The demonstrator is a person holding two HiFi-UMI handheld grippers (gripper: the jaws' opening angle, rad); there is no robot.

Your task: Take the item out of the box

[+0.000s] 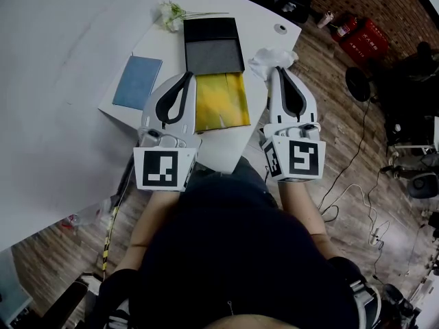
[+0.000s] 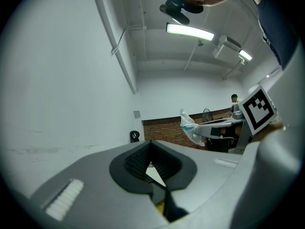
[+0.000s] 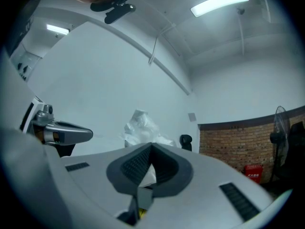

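On the white table (image 1: pixel 82 60) lies a flat black box (image 1: pixel 212 45) with a grey inside, and a yellow sheet-like part (image 1: pixel 221 101) sits at its near end. Whether the yellow part is the item or a flap I cannot tell. My left gripper (image 1: pixel 186 76) lies just left of the yellow part with its jaws shut and nothing between them. My right gripper (image 1: pixel 280 70) lies just right of it, also shut and empty. The left gripper view shows those tips (image 2: pixel 151 143) closed. The right gripper view shows the same there (image 3: pixel 151 147).
A blue notebook (image 1: pixel 137 81) lies left of the box and white flowers (image 1: pixel 171 12) beyond it. Crumpled white plastic (image 1: pixel 271 59) sits at the right gripper's tip, near the table's right edge. Cables and red items lie on the wooden floor (image 1: pixel 343 156) to the right.
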